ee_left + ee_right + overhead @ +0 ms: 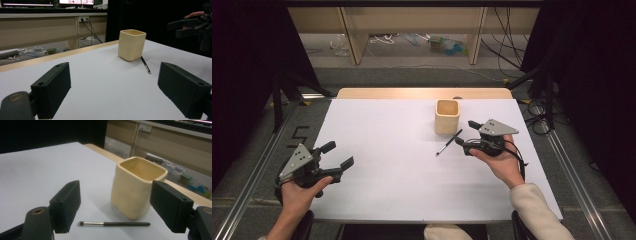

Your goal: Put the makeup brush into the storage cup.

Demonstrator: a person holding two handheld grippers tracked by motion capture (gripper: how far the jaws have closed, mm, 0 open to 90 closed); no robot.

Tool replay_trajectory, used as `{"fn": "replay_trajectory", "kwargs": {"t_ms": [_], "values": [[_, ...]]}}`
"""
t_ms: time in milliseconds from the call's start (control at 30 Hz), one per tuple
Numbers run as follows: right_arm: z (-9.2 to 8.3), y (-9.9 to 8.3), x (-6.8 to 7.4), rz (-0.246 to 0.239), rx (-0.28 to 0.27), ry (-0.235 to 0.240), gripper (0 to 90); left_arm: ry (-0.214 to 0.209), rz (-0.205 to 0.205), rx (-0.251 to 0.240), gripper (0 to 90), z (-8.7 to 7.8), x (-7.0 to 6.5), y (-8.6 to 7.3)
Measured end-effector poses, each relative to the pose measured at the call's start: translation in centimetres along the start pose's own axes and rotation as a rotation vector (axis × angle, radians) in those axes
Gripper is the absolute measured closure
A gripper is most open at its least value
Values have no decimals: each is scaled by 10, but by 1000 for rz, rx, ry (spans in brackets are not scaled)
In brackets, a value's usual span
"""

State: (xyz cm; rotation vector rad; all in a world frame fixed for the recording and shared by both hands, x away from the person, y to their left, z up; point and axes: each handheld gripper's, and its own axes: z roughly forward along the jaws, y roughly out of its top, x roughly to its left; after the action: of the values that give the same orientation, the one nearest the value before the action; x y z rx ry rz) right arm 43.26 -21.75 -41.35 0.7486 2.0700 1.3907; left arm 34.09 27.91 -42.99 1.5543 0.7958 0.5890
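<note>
- High view: my right gripper (468,134) sat with its jaws apart just beside the handle end of the makeup brush (448,142), nothing between them. I judged that hand was lining up to lift the brush. The brush lay flat on the white surface (382,150), just in front of the upright cup (447,116). My left gripper (339,155) waited near the left edge, jaws apart and empty, well apart from both things.
- Left gripper view: wide bare surface lay ahead of the jaws; the cup (131,45) stood far off, the brush (145,65) just beside its base.
- Right gripper view: the brush (113,223) lay crosswise between my spread jaws, close to the cup (137,186), leaving little room on that side.
</note>
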Motion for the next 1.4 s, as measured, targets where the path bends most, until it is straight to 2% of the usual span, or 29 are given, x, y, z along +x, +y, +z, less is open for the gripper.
{"fn": "replay_trajectory", "kwargs": {"t_ms": [200,267,300,367,433,500,533,567,600,633,667,767,833,900,933,1033,1067,1100,1133,1167,1267,1333,1400], "values": [[15,10,-2,-36,80,33,284,-4,3,2,112,0,0,0],[20,13,-4,-40,121,47,285,-3,1,4,112,0,0,0],[25,14,-4,-50,160,60,286,-3,0,4,112,0,0,0],[32,17,-4,-87,208,72,302,-3,-1,5,112,0,0,0],[40,20,-4,-125,282,113,304,-4,-3,8,112,0,0,0],[50,23,-3,-163,387,152,306,-5,-4,6,112,1,0,0],[55,24,-3,-212,421,164,324,-4,-3,5,112,1,0,0],[60,26,-1,-234,481,189,317,-4,-3,5,112,1,0,-1],[66,27,-1,-277,542,211,326,-5,-2,6,112,1,0,-1],[71,27,0,-328,575,217,351,-6,-1,6,112,0,0,-1],[77,28,1,-365,617,238,333,-7,-3,6,112,0,0,-1],[93,26,4,-424,759,323,324,-12,-2,8,113,0,0,-1],[105,23,6,-469,817,340,314,-11,-6,11,114,0,0,-1],[112,21,6,-511,843,360,313,-14,-4,11,114,0,0,-1],[116,20,7,-527,850,348,313,-12,-6,6,114,0,-1,-1],[125,18,7,-549,866,359,317,-12,-6,7,115,0,0,-1],[127,18,5,-582,880,372,318,-11,-7,8,115,0,0,-1],[129,18,5,-594,881,388,318,-11,-6,8,115,0,0,-1],[130,18,6,-604,888,385,318,-14,-8,9,115,0,0,-1],[132,17,6,-609,887,401,317,-11,-7,6,115,0,0,-1],[135,16,5,-614,902,409,317,-11,-6,9,115,1,0,-1],[136,14,6,-576,899,401,317,-11,-5,9,115,1,0,-1],[137,14,5,-593,913,397,320,-10,-5,9,115,1,0,-1]]}}
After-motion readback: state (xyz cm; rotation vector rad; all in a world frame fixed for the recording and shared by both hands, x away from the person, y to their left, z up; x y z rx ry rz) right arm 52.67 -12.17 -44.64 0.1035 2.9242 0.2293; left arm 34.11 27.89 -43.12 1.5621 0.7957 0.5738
